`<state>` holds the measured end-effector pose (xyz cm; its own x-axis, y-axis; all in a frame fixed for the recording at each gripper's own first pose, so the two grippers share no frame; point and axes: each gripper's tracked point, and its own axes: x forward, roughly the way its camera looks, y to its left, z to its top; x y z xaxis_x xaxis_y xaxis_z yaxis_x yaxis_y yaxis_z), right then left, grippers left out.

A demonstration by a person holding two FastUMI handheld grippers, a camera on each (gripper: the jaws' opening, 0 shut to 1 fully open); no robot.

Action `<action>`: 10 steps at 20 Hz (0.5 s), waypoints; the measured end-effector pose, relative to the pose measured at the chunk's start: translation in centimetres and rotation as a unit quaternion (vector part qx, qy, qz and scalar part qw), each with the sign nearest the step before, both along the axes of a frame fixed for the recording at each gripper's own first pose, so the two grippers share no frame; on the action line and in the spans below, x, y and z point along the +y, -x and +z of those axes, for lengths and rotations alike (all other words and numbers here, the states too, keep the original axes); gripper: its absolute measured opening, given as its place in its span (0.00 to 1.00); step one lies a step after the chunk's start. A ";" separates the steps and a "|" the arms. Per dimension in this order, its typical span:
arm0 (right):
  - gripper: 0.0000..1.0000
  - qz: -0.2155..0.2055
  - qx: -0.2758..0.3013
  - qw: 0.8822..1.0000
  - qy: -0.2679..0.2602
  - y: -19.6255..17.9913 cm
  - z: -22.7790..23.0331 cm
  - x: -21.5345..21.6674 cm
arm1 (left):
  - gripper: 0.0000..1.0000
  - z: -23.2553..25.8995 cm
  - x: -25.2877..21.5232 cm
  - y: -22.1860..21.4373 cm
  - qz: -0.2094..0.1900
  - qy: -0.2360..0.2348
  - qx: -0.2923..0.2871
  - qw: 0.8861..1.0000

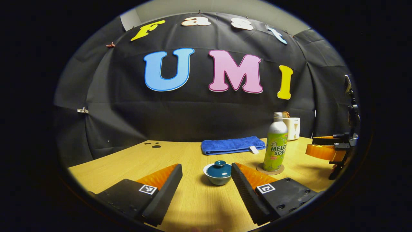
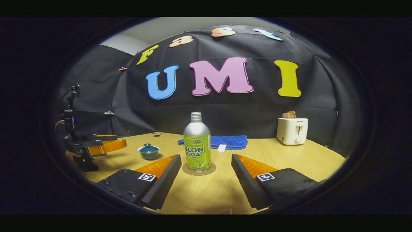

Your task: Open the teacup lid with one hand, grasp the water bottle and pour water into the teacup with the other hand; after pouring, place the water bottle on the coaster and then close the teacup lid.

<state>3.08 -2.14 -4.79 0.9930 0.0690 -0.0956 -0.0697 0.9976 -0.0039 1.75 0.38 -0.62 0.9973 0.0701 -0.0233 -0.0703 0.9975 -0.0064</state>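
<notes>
A light wooden table (image 2: 299, 154) stands before a black cloth wall (image 2: 225, 112), dimly lit.

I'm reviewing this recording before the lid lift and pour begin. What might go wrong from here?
1. The lid has a small knob; the open left gripper might slip off it or nudge the teacup.
2. The water bottle is tall, narrow and uncapped on its coaster; an off-centre grasp by the open right gripper may tip it.
3. The teacup is small, so water may spill onto the table.
</notes>
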 end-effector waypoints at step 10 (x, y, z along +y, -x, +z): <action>0.97 0.000 0.000 1.000 0.000 0.0 0.1 -0.1 | 0.97 0.0 0.0 0.0 -0.001 -0.001 0.001 1.000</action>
<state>3.06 -2.21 -4.71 0.9929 0.0696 -0.0963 -0.0703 0.9975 -0.0037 1.79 0.37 -0.59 0.9973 0.0690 -0.0248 -0.0691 0.9976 -0.0052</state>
